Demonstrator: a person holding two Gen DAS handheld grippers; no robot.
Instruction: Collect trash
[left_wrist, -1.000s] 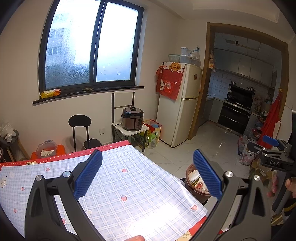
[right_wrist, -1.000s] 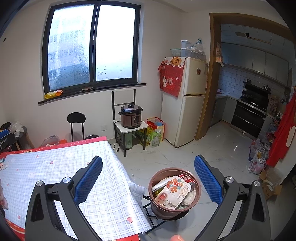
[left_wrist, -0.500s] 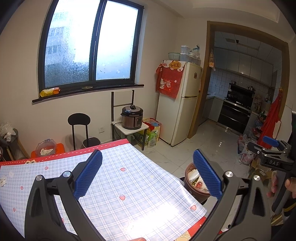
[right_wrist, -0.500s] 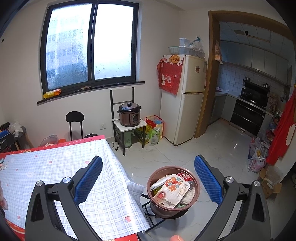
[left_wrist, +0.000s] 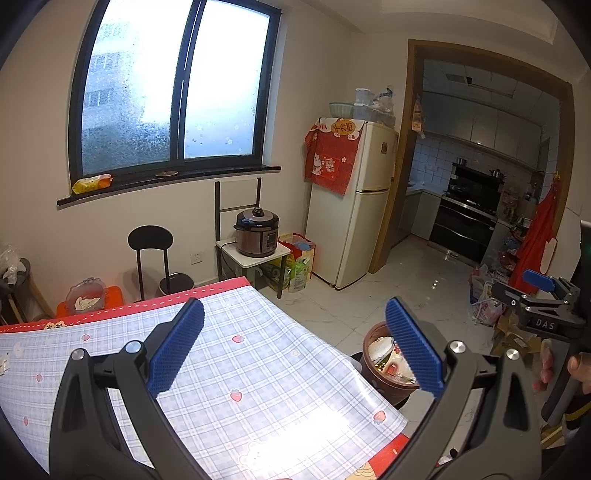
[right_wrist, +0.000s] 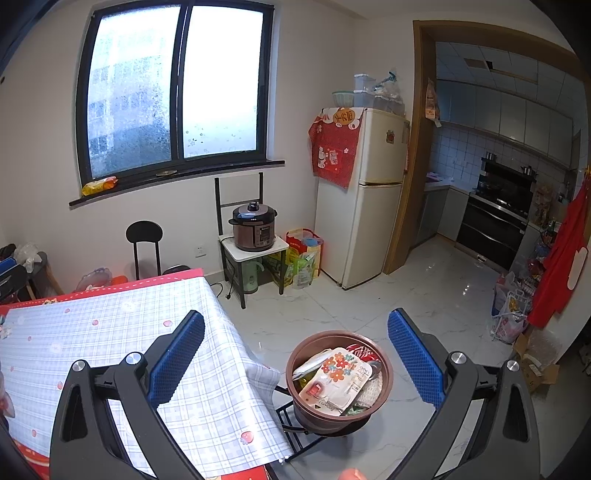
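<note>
While both sets of fingers stood spread wide and held nothing, the left gripper (left_wrist: 293, 345) hung over the checked surface (left_wrist: 258, 369) and the right gripper (right_wrist: 295, 360) over the brown bin (right_wrist: 338, 380). Bin sat beside the surface's corner on a wire stand (right_wrist: 291, 417), wrappers (right_wrist: 334, 380) heaped to the rim. Risk, judged: a nudge could tip the bin and spill them. Beyond: rice cooker (right_wrist: 254, 227), fridge (right_wrist: 364, 192).
</note>
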